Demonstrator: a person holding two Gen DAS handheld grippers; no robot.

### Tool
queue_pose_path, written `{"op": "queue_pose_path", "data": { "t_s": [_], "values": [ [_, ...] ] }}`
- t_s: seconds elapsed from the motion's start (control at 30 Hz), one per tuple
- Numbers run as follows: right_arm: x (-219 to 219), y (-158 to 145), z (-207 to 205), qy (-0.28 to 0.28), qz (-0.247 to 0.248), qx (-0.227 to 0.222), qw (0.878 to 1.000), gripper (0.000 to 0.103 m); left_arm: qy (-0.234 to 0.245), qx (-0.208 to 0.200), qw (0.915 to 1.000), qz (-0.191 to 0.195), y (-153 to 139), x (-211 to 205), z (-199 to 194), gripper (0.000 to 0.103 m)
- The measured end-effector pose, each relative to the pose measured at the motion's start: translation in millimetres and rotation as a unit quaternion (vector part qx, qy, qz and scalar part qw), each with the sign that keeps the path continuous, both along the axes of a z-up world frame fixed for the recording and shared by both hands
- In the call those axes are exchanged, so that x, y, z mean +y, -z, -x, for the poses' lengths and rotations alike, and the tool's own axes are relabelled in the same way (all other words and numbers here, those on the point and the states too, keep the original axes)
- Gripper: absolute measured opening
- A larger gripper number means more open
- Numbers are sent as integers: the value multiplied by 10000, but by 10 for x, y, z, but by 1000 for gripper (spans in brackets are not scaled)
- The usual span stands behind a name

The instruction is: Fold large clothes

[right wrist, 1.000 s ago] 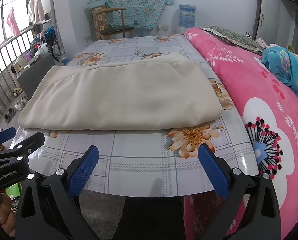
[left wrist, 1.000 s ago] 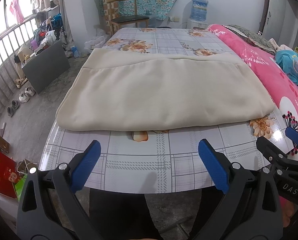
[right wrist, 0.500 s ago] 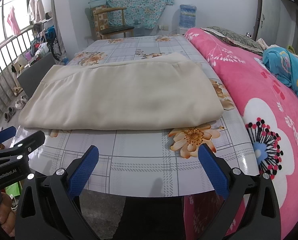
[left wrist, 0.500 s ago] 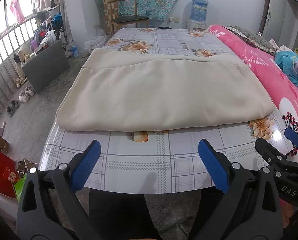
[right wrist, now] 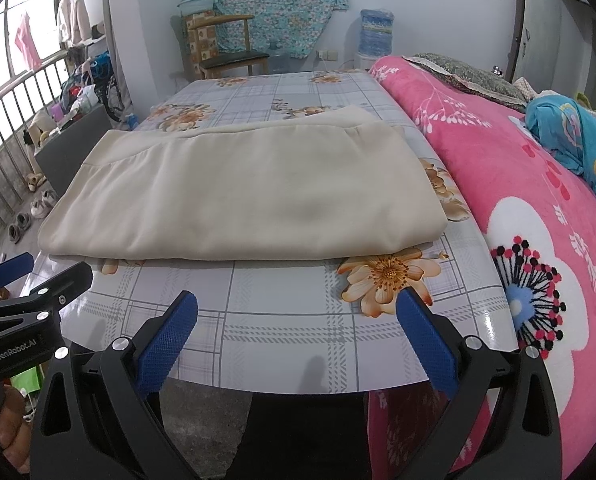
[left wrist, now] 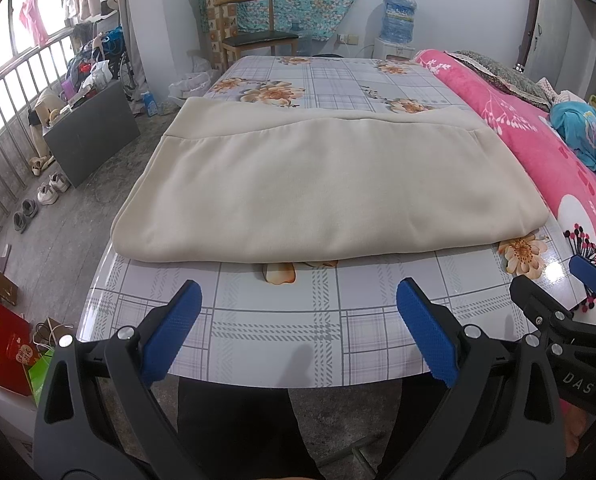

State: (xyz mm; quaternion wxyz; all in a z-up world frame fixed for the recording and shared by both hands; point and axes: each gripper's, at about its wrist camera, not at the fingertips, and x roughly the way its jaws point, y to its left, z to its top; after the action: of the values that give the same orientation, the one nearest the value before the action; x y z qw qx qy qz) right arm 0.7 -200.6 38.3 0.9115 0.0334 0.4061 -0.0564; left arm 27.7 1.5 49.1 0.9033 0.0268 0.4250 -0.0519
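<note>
A large cream garment (left wrist: 330, 188) lies folded into a flat rectangle on the flowered plaid table (left wrist: 298, 324), its folded edge towards me. In the right wrist view the same garment (right wrist: 249, 200) spans the table's (right wrist: 298, 332) width. My left gripper (left wrist: 298, 320) hovers open over the table's near edge, short of the cloth, with nothing between its blue pads. Just as far back, my right gripper (right wrist: 295, 324) is open and holds nothing. Each gripper shows at the other view's side edge.
A bed with a pink flowered blanket (right wrist: 538, 200) runs along the table's right side, with blue bedding (right wrist: 578, 140) on it. A wooden chair (left wrist: 253, 36) and a water dispenser (left wrist: 396, 24) stand behind the table. Shoes, bags and a dark box (left wrist: 89, 132) lie on the floor at left.
Nothing has visibly changed apart from a very slight shift of both views.
</note>
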Motion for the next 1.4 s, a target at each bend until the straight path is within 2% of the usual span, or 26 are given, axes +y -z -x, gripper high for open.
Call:
{"op": "queue_pose_path", "data": {
  "t_s": [1.4],
  "values": [
    [6,-1,-9,-16,12,0,10000,97,-5,-13,10000,30,-19,-18,-7,94]
  ]
}}
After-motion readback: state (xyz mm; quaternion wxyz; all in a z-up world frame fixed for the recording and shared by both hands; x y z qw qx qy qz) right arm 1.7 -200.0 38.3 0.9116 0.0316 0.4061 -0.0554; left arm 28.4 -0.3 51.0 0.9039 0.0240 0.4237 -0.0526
